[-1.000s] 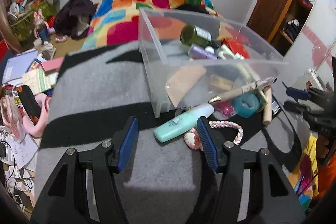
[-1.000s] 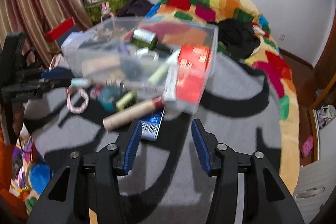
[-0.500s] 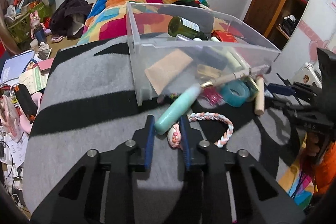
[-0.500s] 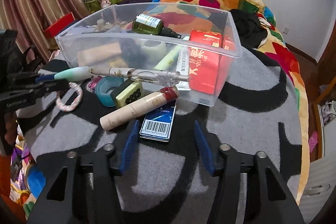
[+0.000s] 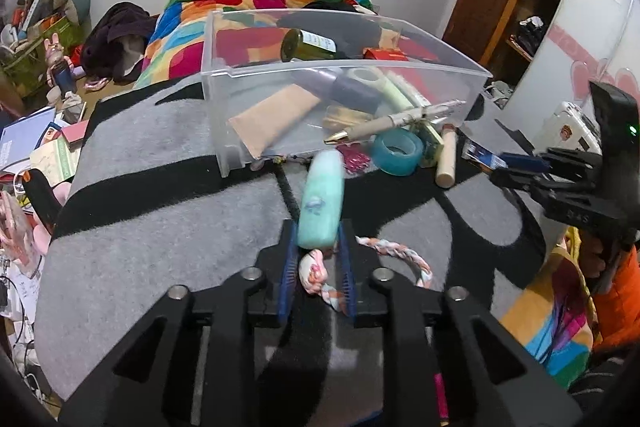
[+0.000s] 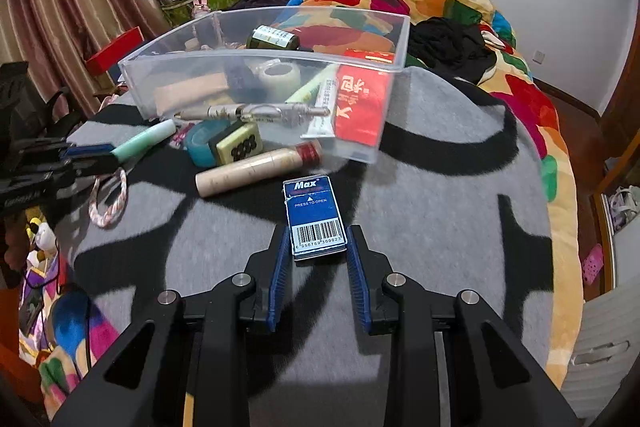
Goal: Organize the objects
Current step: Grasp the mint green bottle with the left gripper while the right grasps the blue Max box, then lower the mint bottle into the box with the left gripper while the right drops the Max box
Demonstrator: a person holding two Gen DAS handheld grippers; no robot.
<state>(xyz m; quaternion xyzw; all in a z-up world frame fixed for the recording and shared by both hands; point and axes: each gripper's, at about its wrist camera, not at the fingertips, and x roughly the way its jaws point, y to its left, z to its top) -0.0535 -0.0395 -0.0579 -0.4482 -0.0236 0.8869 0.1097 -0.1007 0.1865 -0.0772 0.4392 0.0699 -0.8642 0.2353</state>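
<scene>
hidden: I can't read how full the clear bin (image 6: 256, 67) is; its walls blur what's inside. Green bottle (image 6: 272, 38), tape roll (image 6: 280, 77), red packet (image 6: 360, 103) are identifiable; the rest is guesswork.
cut off: the far end of the mint tube (image 5: 322, 201) sits under the bin's front edge in the left view. I can't tell if it touches.
left tongs: the left tongs (image 5: 318, 259) have pads on both sides of the tube's near end, and the jaws are opening a little. The pads look pressed on it. A braided ring (image 5: 396, 255) lies under and beside the fingers, partly covered.
right tongs: the right tongs (image 6: 318, 259) straddle the near end of the blue box (image 6: 314, 217), jaws closing. The left pad is at the box edge; a thin gap shows on the right, so no firm grip that I can see.
surface: it's a bed, not a worktop. A grey and black blanket (image 6: 440, 187) carries everything.
clutter: a teal tape ring (image 5: 396, 151), a beige cylinder (image 6: 256, 169), a pen (image 6: 248, 113) and a yellow block (image 6: 240, 145) are crowded along the bin front, between bin and tongs.
in the way: the cylinder lies just beside the blue box's far end.
</scene>
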